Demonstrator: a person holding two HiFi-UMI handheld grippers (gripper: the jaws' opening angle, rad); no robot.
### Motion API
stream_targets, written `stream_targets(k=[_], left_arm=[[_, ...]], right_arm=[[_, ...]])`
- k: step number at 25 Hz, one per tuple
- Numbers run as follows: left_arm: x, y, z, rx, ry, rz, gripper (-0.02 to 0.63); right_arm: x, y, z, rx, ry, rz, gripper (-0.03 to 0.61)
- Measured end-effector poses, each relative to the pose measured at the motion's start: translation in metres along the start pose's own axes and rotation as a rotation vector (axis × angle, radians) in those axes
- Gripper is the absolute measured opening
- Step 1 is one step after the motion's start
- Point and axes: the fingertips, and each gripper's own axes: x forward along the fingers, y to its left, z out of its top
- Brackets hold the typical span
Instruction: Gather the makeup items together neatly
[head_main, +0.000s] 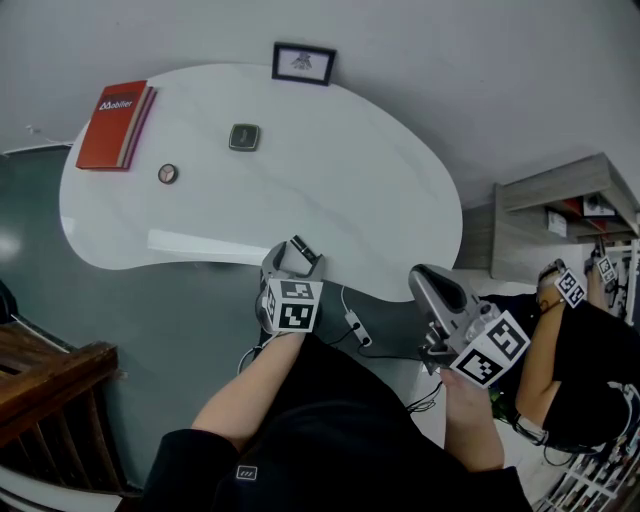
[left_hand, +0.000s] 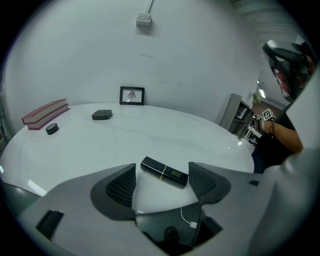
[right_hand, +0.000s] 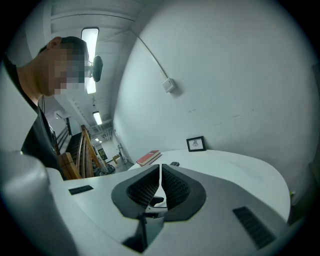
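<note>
A black lipstick tube (left_hand: 164, 172) lies flat on the white table (head_main: 330, 190), close to its near edge. My left gripper (left_hand: 161, 170) is open, one jaw on each side of the tube and neither pad pressing on it; in the head view the left gripper (head_main: 290, 258) sits at that edge. Farther off lie a dark square compact (head_main: 244, 137) and a small round case (head_main: 167, 173). My right gripper (head_main: 420, 278) hangs off the table's right end; the right gripper view shows it (right_hand: 160, 187) shut, with nothing between the pads.
A red book (head_main: 115, 124) lies at the table's far left and a small picture frame (head_main: 303, 63) stands at the back against the wall. A person in black (head_main: 565, 340) sits at the right beside a wooden shelf (head_main: 570, 190). A wooden rail (head_main: 50, 380) is at the lower left.
</note>
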Motion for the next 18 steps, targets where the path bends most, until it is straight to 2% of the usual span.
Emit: stream_targets(k=[9,16,18], left_arm=[[-0.007,0.023,-0.013,-0.003,0.034,0.009,0.313],[0.000,0.015,-0.002,0.039,0.030,-0.026,0.259],[0.005,0.013,-0.004,0.058,0.048,-0.029,0.222]], right_arm=[[0.012,0.007,0.004,0.006,-0.009,0.029,0.038],[0.017,0.010,0.004,0.013,-0.008,0.035,0.038],[0.017,0.009,0.005,0.016,-0.010,0.032,0.038]])
